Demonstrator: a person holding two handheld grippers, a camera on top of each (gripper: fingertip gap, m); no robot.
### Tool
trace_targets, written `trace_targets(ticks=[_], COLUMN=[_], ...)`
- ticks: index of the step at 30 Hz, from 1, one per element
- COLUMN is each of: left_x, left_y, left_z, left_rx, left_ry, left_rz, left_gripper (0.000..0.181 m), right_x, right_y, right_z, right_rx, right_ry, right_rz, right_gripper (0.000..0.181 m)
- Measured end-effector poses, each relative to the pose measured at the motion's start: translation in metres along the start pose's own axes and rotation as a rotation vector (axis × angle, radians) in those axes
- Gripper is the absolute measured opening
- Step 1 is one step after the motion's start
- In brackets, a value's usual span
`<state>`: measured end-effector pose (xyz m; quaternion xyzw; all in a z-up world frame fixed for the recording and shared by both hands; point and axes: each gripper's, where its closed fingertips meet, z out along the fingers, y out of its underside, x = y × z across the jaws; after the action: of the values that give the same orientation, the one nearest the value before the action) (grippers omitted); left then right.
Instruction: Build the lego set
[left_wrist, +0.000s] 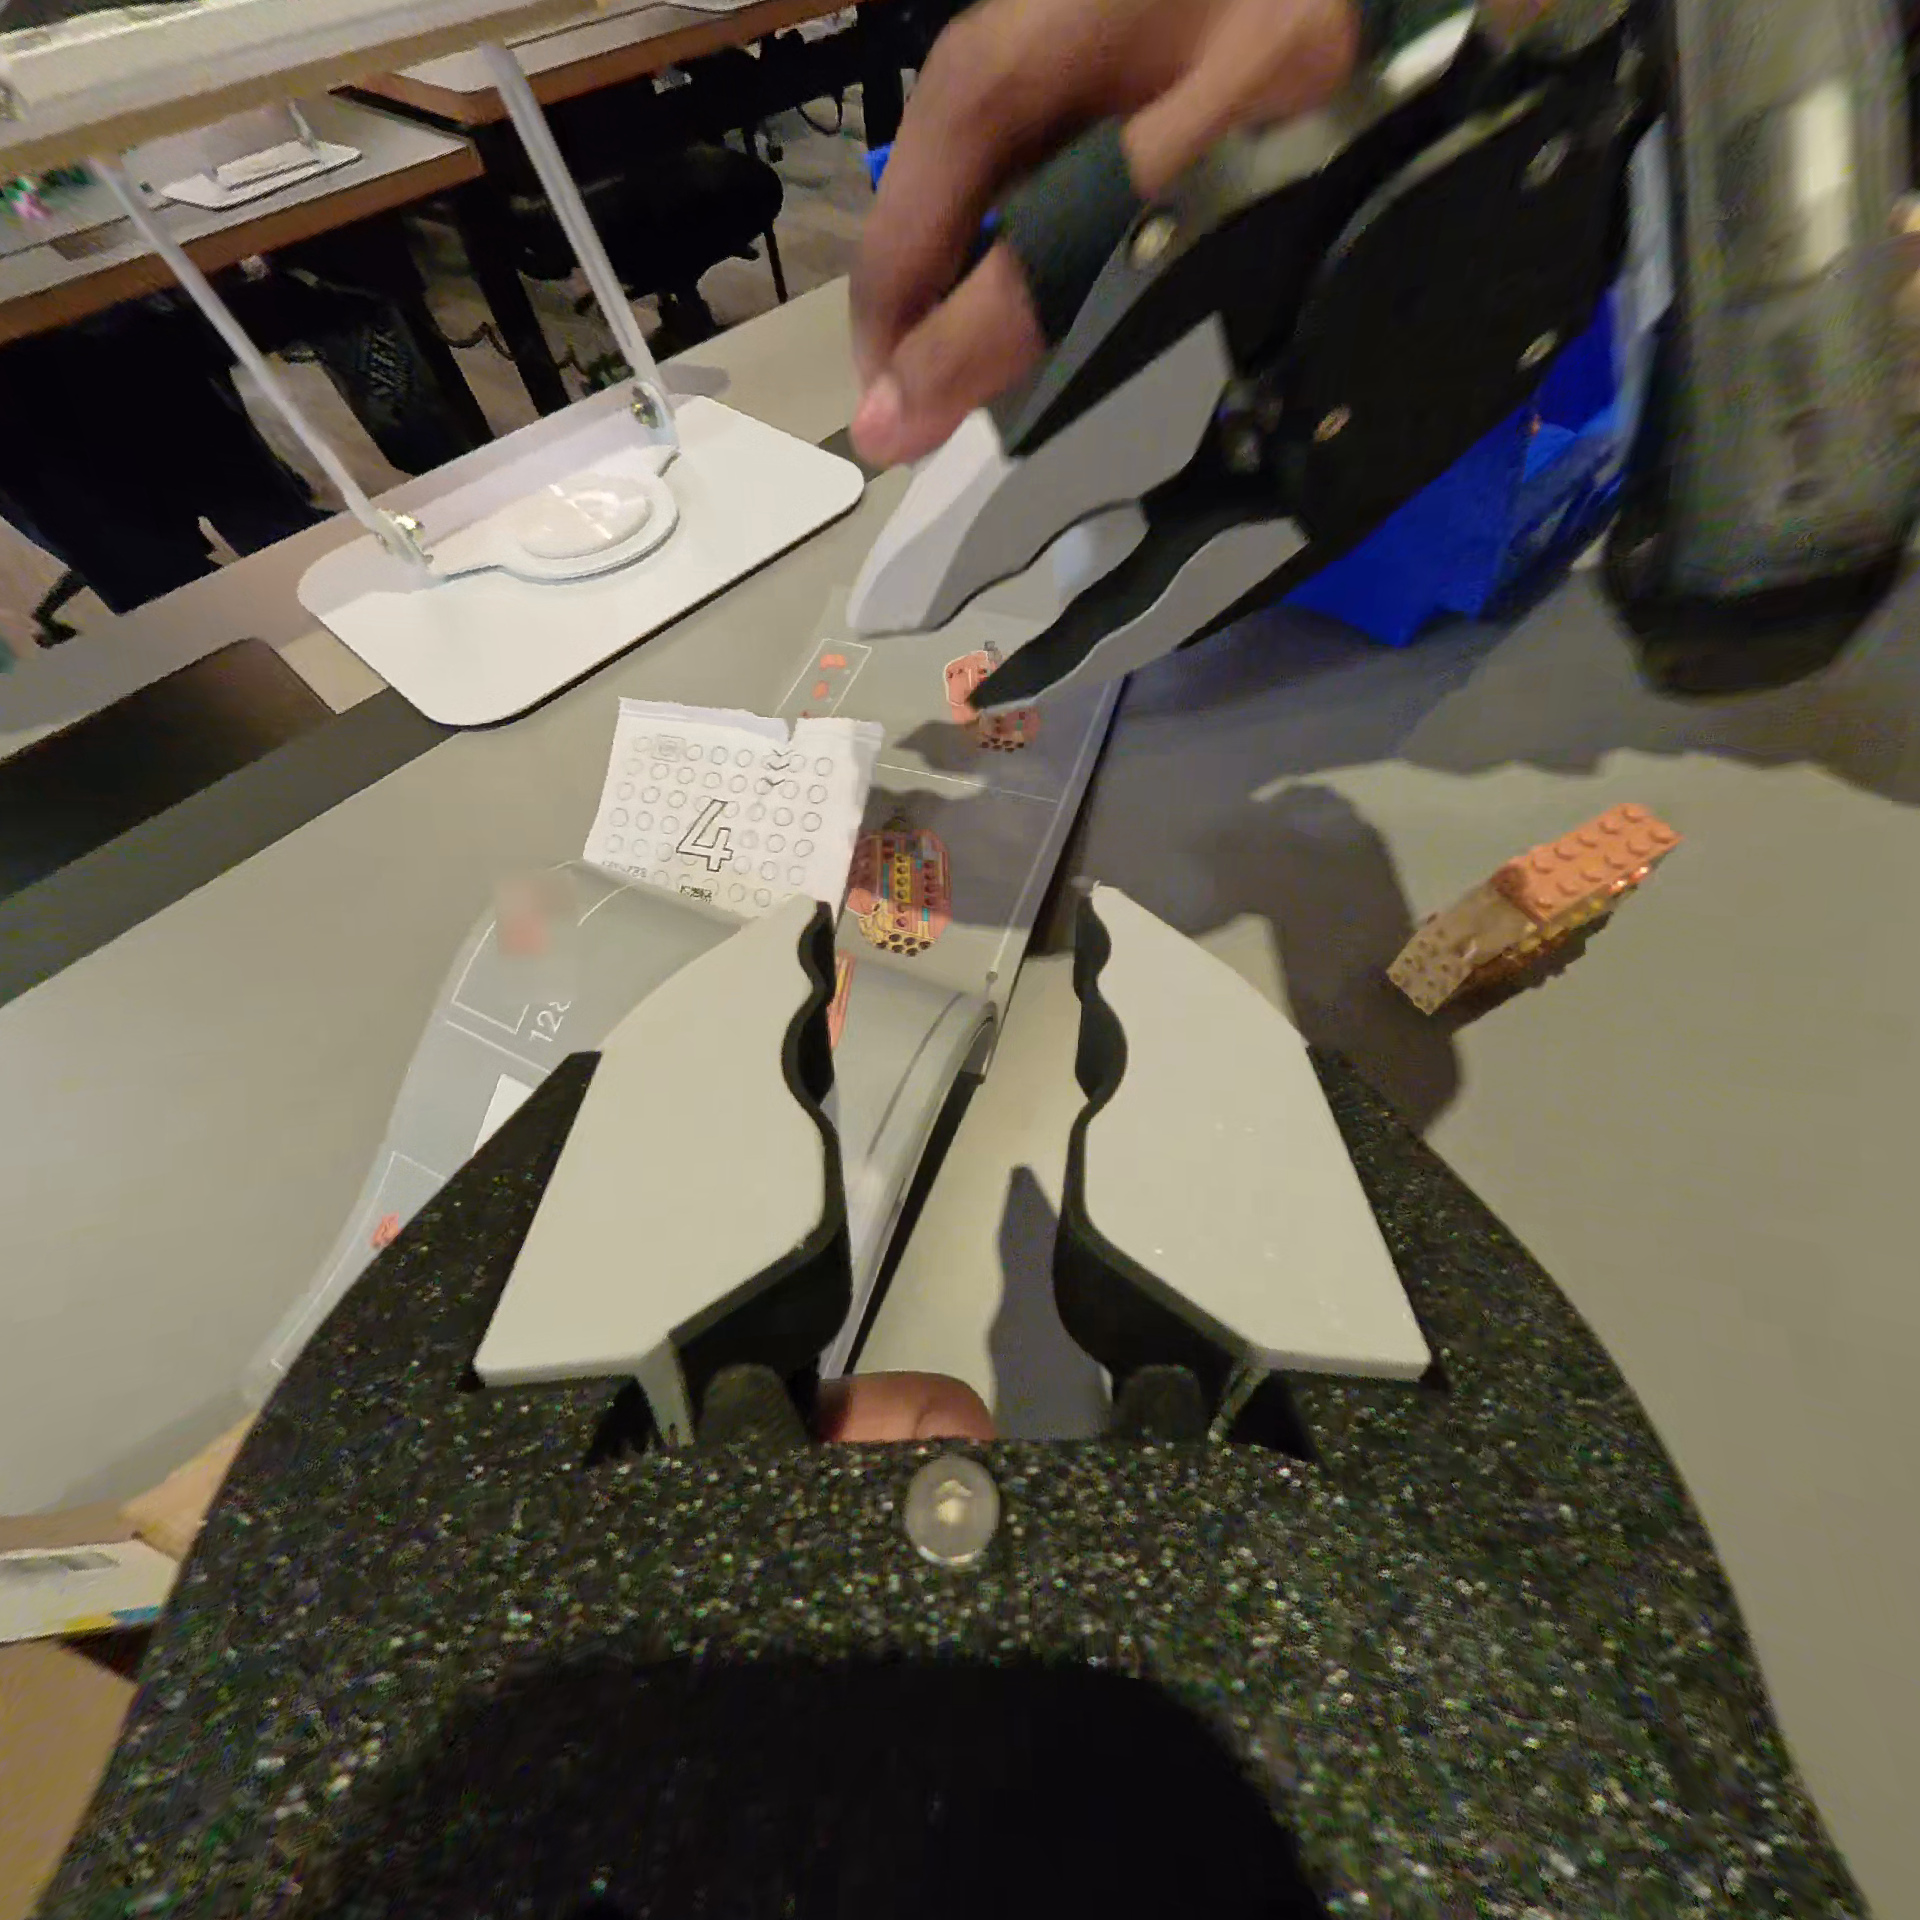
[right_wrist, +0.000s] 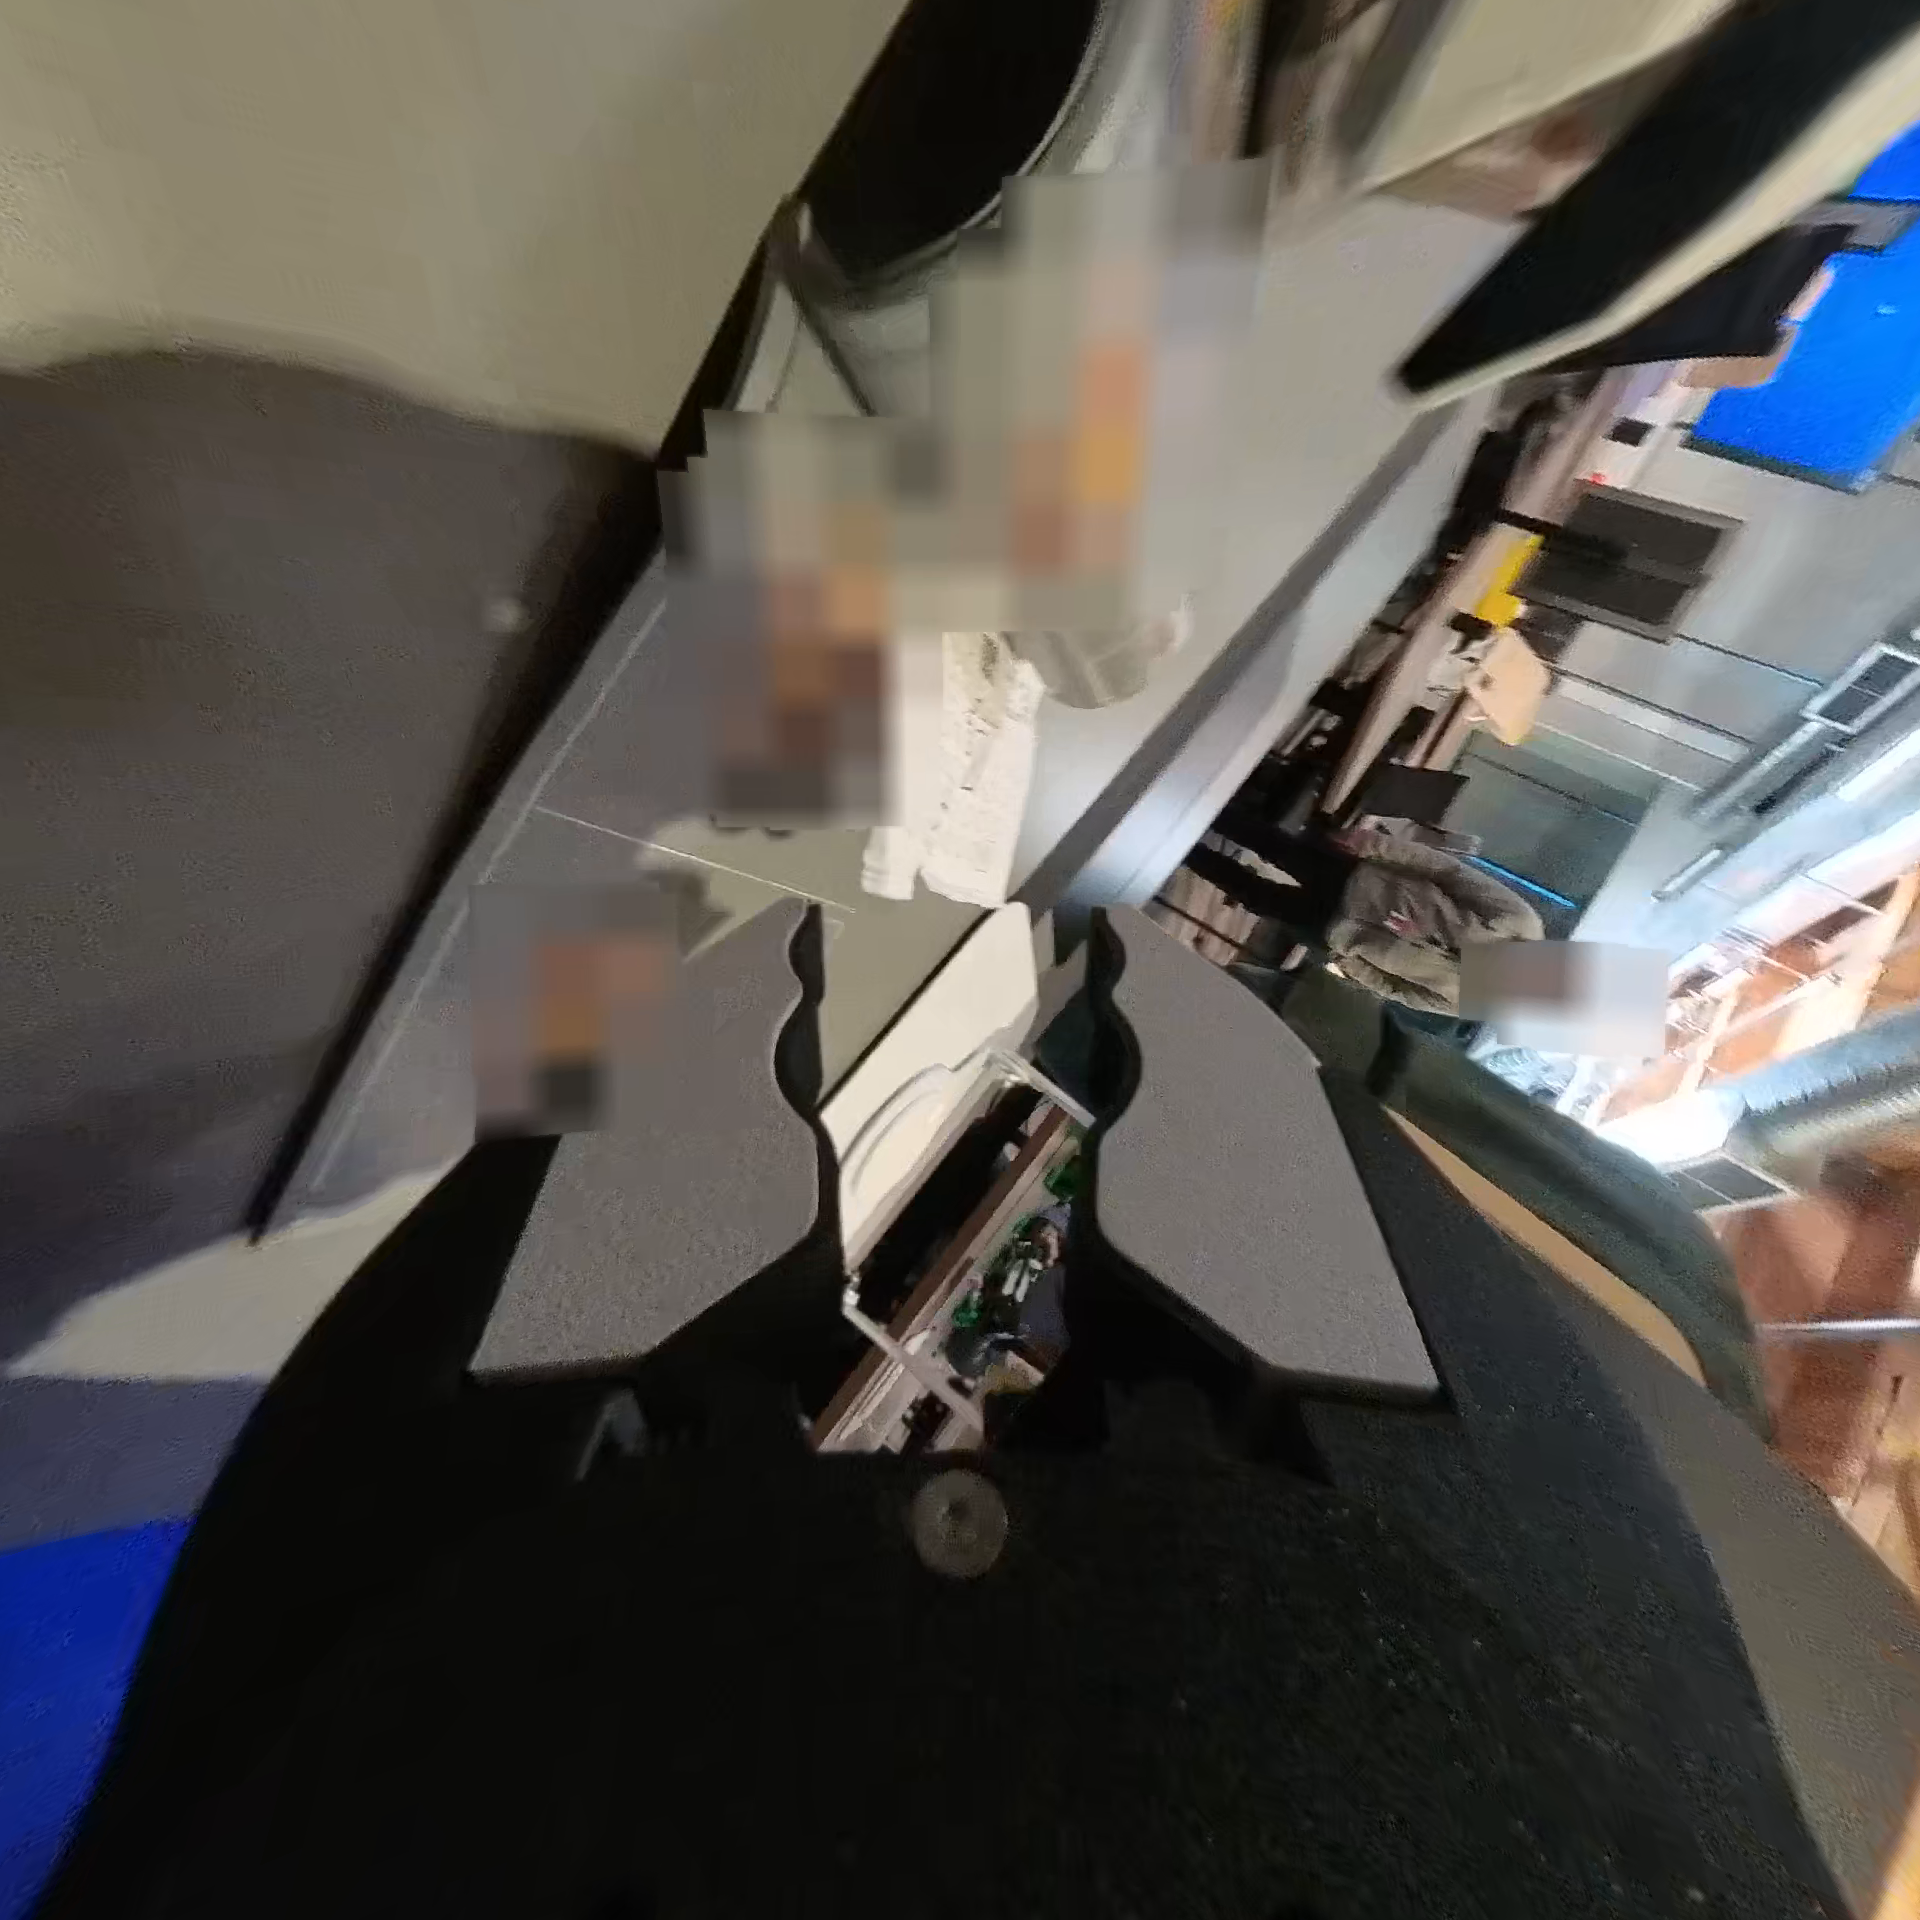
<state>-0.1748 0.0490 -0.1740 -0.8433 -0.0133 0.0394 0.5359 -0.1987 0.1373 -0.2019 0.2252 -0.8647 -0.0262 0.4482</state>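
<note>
A small partial Lego build (left_wrist: 1538, 914) of orange and tan bricks lies on the grey table (left_wrist: 1558, 1247), to the right of my left gripper (left_wrist: 951, 914). The left gripper is open and empty, low over the open instruction booklet (left_wrist: 966, 821). A torn white paper bag (left_wrist: 727, 810) lies on the booklet's left page. My right gripper (left_wrist: 935, 655), held by a hand (left_wrist: 987, 208), hovers open and empty above the booklet's far end. In the tilted, blurred right wrist view the right gripper (right_wrist: 951, 920) is open with nothing between its fingers, over the booklet (right_wrist: 582, 727) and the white bag (right_wrist: 966, 769).
A white stand base (left_wrist: 582, 551) with two slanted rods stands on the table at the back left. A blue bin (left_wrist: 1507, 520) sits at the back right behind the right gripper. Wooden desks (left_wrist: 260, 208) and dark chairs are beyond the table's far edge. Across from one pair of fingers to the other is roughly 10 cm.
</note>
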Motion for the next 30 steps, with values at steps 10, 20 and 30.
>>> trace_targets(ticks=[10,20,30], left_x=[-0.013,-0.025,-0.029], left_y=[-0.009,-0.011,-0.008], left_z=[-0.011,-0.017,-0.015], left_rx=[0.069,0.098,0.093], left_ry=[0.011,-0.019,-0.037], left_rz=[-0.116,-0.173,-0.183], left_gripper=[0.044,0.042,0.042], right_x=[-0.017,0.005,0.02], right_y=[0.011,0.017,0.047], right_z=[0.051,0.048,0.004], right_rx=[-0.055,-0.086,-0.185], right_ry=[-0.012,0.128,0.202], right_rz=[-0.125,-0.175,-0.089], right_gripper=[0.039,0.0,0.0])
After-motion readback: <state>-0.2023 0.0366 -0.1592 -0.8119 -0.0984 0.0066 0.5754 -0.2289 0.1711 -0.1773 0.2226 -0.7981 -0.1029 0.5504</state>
